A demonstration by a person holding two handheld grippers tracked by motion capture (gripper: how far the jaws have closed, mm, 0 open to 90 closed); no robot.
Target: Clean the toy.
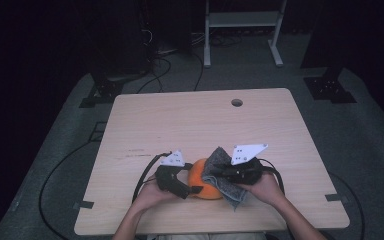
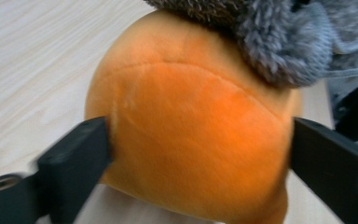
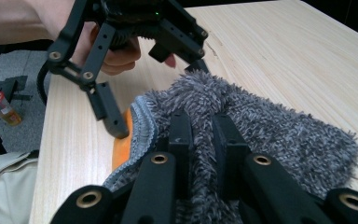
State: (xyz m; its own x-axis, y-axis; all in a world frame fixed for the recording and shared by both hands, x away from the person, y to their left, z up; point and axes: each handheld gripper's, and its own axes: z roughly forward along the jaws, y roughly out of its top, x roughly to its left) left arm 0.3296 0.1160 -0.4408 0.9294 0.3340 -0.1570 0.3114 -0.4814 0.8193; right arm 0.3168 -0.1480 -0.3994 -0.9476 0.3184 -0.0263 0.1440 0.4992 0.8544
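Observation:
An orange plush ball [image 1: 203, 186] rests on the wooden table [image 1: 200, 125] near its front edge. In the left gripper view the left gripper [image 2: 200, 140] is shut on the ball [image 2: 191, 135], one black jaw pressing each side. A grey fluffy cloth [image 1: 221, 173] lies draped over the ball's right side and top [image 2: 279, 42]. My right gripper [image 3: 201, 119] is shut on a fold of that cloth [image 3: 284, 135], with its jaws close together. The right gripper view has a finger [image 3: 109, 112] of the left gripper against a sliver of the orange ball [image 3: 120, 151].
The tabletop has a round cable hole [image 1: 237, 102] at the back. A white metal frame [image 1: 242, 20] and black stand bases [image 1: 330, 90] stand on the floor beyond it, with cables [image 1: 55, 175] trailing at the left. A small red can [image 3: 0, 108] lies on the floor.

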